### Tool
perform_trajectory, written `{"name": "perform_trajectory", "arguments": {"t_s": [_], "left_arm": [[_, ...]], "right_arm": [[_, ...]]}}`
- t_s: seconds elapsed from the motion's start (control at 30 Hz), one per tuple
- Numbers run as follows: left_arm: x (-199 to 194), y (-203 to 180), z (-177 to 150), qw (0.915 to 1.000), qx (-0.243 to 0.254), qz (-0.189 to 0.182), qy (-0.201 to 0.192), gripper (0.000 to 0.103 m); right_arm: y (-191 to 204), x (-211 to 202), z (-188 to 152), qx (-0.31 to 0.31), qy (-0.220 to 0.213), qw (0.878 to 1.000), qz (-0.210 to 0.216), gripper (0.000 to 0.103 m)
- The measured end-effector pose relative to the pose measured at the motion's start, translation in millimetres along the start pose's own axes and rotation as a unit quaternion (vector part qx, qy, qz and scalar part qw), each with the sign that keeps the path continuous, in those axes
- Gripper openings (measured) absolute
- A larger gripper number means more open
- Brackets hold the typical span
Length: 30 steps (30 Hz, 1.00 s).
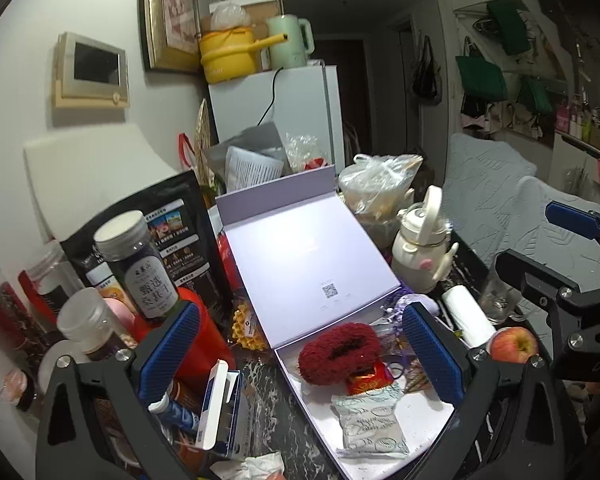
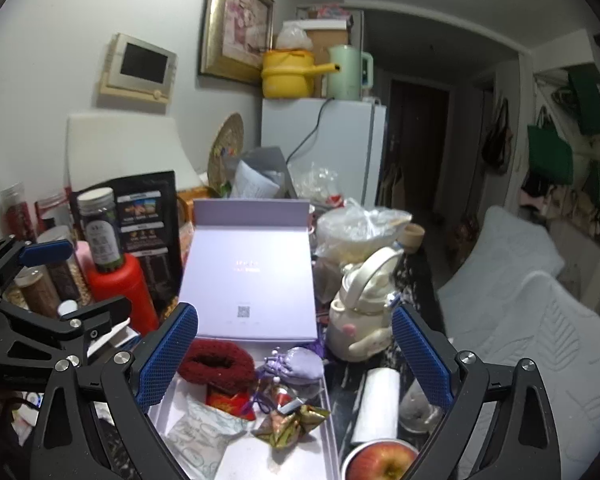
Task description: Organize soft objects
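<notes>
Cluttered with jars, bags and bottles, the dark marble table stands against a white wall, with a white fridge behind it.

From the left wrist view, the left hand-held gripper hangs over the near end of an open lavender box, its blue pads spread wide and gripping nothing. A dark red fluffy scrunchie lies in the box tray between the pads, touching neither. Just in front of it sit a small red packet and a white patterned pouch. The box lid stands tilted back. A cream kettle-shaped bottle stands to the right of the lid, and an apple lies near the right hand-held gripper, whose jaws also stand apart.

From the right wrist view, the right hand-held gripper is likewise spread wide and empty above the same tray. The scrunchie lies just beside its left pad. A lavender drawstring pouch rests to the right of the scrunchie, with crumpled gold wrappers nearer the camera. A white roll lies on the table outside the box.
</notes>
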<state>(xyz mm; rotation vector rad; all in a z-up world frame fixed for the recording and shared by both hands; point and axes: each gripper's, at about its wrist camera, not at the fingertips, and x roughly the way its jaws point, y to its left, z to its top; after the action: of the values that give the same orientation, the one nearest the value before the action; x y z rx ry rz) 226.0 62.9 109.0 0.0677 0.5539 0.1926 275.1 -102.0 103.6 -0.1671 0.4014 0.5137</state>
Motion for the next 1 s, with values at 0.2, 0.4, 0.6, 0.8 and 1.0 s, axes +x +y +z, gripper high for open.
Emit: {"name": "perform_trajectory", "arguments": {"t_s": [0.2, 0.4, 0.6, 0.8, 1.0], "left_arm": [[-31.8, -3.4, -2.5, 0.9997, 0.003, -0.013, -0.019, 0.103], [-62.4, -6.1, -8.0, 0.9992, 0.008, -0.019, -0.035, 0.103], [-86.5, -8.4, -16.3, 0.9984, 0.012, -0.023, -0.051, 0.103], [-105.2, -9.6, -27.0, 0.9977, 0.012, -0.035, -0.057, 0.103], [-120.1, -14.3, -40.3, 0.9973, 0.019, -0.039, -0.059, 0.103]], "right_arm": [[8.9, -38.4, 0.8, -0.006, -0.017, 1.0, -0.009, 0.099], [16.6, -72.2, -3.1, -0.006, -0.028, 0.999, -0.017, 0.099], [22.1, -99.0, -10.9, 0.001, -0.031, 0.999, -0.027, 0.099], [30.2, -119.7, -18.9, 0.001, -0.03, 0.999, -0.041, 0.101], [37.0, -138.5, -30.5, 0.005, -0.031, 0.998, -0.052, 0.101]]}}
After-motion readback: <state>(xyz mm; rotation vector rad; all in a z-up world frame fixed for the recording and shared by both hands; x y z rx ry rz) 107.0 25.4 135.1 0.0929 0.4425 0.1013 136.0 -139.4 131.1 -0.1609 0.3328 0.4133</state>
